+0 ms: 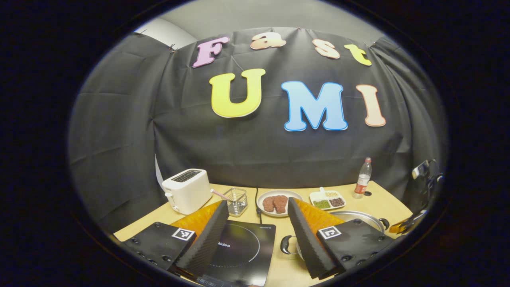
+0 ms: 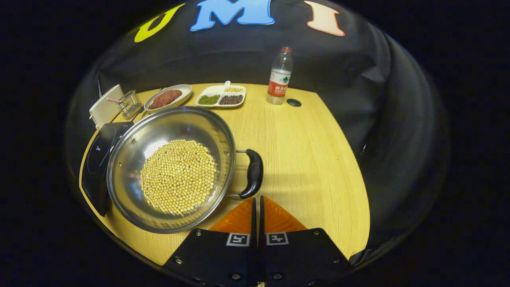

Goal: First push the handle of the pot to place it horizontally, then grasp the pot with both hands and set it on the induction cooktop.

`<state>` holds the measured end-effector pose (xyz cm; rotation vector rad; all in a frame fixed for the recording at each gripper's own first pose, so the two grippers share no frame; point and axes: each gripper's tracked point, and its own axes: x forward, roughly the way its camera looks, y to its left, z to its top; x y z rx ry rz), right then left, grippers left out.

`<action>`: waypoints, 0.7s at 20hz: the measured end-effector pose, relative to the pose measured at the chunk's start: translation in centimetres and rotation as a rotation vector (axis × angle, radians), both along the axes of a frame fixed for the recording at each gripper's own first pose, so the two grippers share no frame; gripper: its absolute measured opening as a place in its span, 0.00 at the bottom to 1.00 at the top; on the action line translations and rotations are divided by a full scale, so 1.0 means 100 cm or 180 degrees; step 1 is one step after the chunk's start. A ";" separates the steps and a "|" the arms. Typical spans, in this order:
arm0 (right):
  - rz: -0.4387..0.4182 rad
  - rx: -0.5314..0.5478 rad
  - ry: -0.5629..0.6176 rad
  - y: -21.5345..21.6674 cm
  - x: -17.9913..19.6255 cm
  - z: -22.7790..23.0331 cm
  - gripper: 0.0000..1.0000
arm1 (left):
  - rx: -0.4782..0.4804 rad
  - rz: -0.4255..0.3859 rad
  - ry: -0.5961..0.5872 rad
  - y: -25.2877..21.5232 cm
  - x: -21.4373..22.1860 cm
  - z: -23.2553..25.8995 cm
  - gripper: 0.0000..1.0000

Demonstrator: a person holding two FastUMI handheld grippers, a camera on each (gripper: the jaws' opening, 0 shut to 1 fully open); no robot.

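The left gripper [image 1: 258,207] has two black bodies, each a flat angular plate studded with small round screws along its edges; each plate carries a white square tag printed with a black-and-white block pattern; its fingers [image 1: 305,233] are long wedge-shaped slabs, the inner faces black and finely ribbed, the outer sides orange with a pressed diamond texture. The right gripper [image 2: 257,203] is built alike; its black plates show silver-headed screws near the lower edge; two white patterned tags sit side by side; the orange fingers [image 2: 239,219] are triangular, scored with fine ridges, tapering to a point.
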<state>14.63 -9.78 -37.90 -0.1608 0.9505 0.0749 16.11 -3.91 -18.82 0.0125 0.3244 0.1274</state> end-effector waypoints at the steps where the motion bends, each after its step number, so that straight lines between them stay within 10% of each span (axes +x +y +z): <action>1: -0.0012 0.0040 -0.0120 0.001 0.003 0.012 0.02 | -0.0013 -0.0028 0.0019 -0.003 0.002 -0.004 0.97; 2: -0.0007 0.0100 -0.0245 0.005 0.009 0.020 0.04 | -0.0038 -0.0058 0.0038 -0.006 0.004 -0.008 0.94; 4: -0.0012 0.0170 -0.0578 0.007 0.018 0.046 0.39 | -0.0078 -0.0107 0.0071 -0.013 0.008 -0.016 0.99; 6: -0.0040 0.0203 -0.0874 0.009 0.025 0.067 1.00 | -0.0117 -0.0188 0.0115 -0.021 0.013 -0.025 0.99; 14: 0.0056 0.0262 -0.0984 0.027 0.033 0.067 0.98 | -0.0244 -0.0502 0.0509 -0.053 0.027 -0.084 0.97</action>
